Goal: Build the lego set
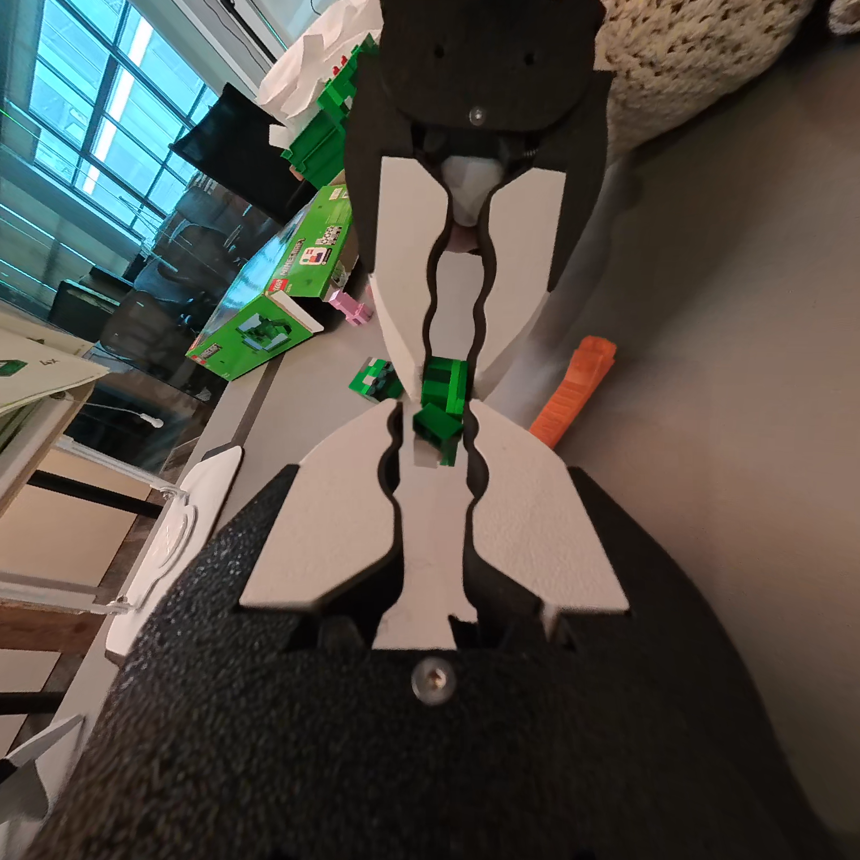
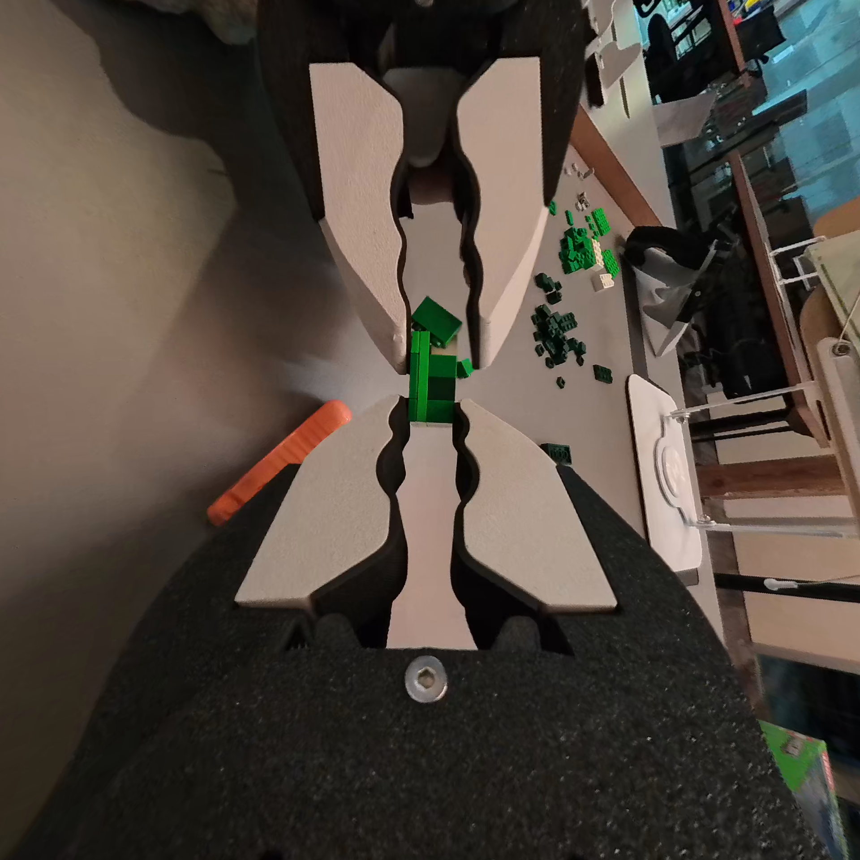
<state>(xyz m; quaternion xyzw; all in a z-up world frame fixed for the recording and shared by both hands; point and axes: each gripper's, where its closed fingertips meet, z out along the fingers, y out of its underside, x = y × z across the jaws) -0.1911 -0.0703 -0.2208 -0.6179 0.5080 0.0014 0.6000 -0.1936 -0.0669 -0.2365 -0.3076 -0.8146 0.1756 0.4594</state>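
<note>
My two grippers meet tip to tip above the grey table (image 1: 698, 419). My left gripper (image 1: 435, 419) is shut on a small dark green brick (image 1: 437, 428), which sits tilted between its tips. My right gripper (image 2: 430, 405) is shut on a small green brick assembly (image 2: 430, 391) with bright and dark green layers. In the left wrist view the right gripper (image 1: 444, 386) comes in from the top with the assembly (image 1: 444, 379). In the right wrist view the left gripper (image 2: 440, 358) comes from the top with the dark brick (image 2: 435, 321), which touches the assembly's far end.
An orange brick separator (image 1: 574, 386) lies on the table beside the grippers. A green set box (image 1: 274, 288), a pink figure (image 1: 351, 309) and a small green build (image 1: 374, 379) lie to the left. Piles of loose green bricks (image 2: 556, 332) lie near the table edge. Left and right tips are no more than a few centimetres apart. Left tips and right tips are each some 6 cm from the orange brick separator (image 1: 574, 386).
</note>
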